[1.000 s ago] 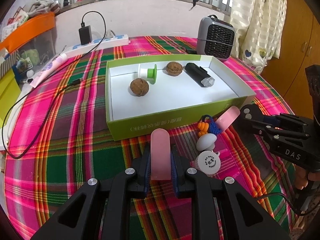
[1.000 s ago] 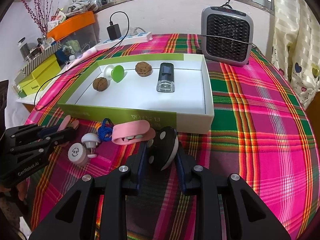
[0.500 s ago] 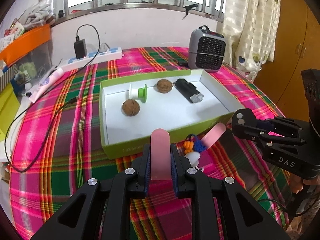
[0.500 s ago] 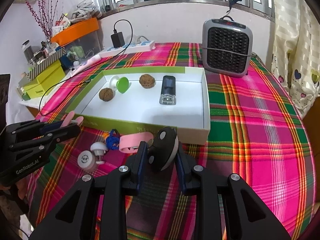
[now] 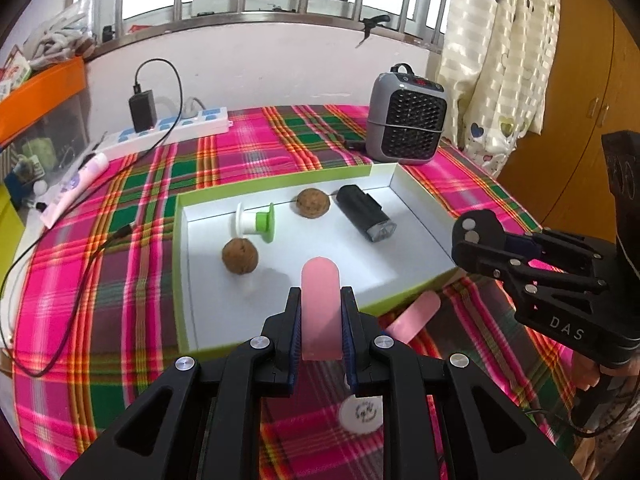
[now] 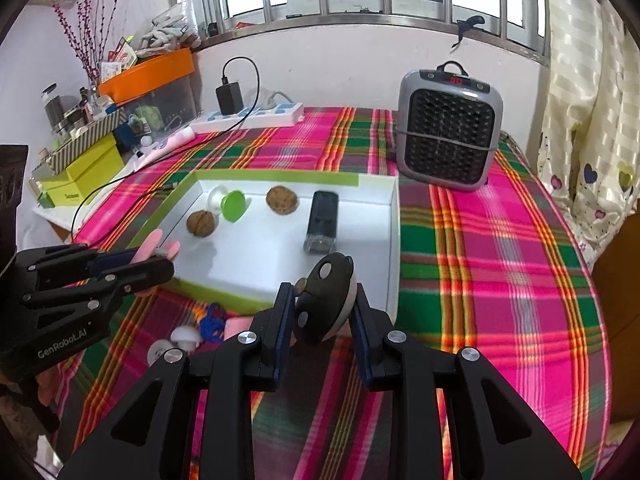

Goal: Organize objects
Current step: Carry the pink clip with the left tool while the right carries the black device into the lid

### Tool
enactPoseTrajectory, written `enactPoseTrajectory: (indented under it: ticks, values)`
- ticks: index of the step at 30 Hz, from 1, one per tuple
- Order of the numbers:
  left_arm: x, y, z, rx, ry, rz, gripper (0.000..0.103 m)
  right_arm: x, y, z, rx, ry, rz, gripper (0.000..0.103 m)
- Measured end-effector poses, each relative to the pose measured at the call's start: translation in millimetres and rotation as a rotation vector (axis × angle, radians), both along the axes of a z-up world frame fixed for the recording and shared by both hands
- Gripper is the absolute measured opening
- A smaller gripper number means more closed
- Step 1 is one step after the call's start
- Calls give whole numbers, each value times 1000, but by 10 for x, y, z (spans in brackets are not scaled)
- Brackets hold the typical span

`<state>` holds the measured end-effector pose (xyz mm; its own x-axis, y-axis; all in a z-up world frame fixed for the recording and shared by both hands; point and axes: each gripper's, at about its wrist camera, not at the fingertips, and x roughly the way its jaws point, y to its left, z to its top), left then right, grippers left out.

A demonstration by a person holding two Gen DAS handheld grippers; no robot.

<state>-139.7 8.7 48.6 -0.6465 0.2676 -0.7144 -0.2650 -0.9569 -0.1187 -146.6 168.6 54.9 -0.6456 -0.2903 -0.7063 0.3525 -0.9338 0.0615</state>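
Note:
My left gripper [image 5: 320, 312] is shut on a flat pink piece [image 5: 321, 304] and holds it above the near edge of the green-rimmed white box [image 5: 182, 280]. My right gripper [image 6: 322, 308] is shut on a black-and-white remote-like object [image 6: 326, 300] above the box's near right edge [image 6: 394, 264]. Inside the box lie two walnuts [image 5: 240, 255] [image 5: 313, 203], a green-and-white spool [image 5: 256, 222] and a black device [image 5: 366, 218]. On the cloth in front lie another pink piece [image 5: 416, 314], a white round cap [image 5: 362, 416], a small white mushroom-shaped piece [image 6: 186, 336] and a blue cord [image 6: 212, 322].
A grey heater [image 5: 406, 118] stands behind the box. A power strip with a charger [image 5: 172, 128] and its cable [image 5: 24, 256] run along the back left. Yellow boxes and an orange bin [image 6: 148, 70] crowd the left side. The table's right edge drops off near a wooden cabinet [image 5: 580, 80].
Both grippers have risen and moved forward over the box's near edge, each still holding its object. The loose items on the cloth have stayed in place.

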Motion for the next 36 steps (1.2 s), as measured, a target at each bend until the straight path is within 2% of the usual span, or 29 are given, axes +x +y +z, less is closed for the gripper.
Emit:
enactPoseTrajectory:
  ticks: [23,36]
  values:
    - [-671,158,-136,3,-52,15,16,-800,-91,-93,100,-21,24,28]
    - [-838,183,-233,-3,-73,23,16,-1059,-160,-240,152,-45,38,28]
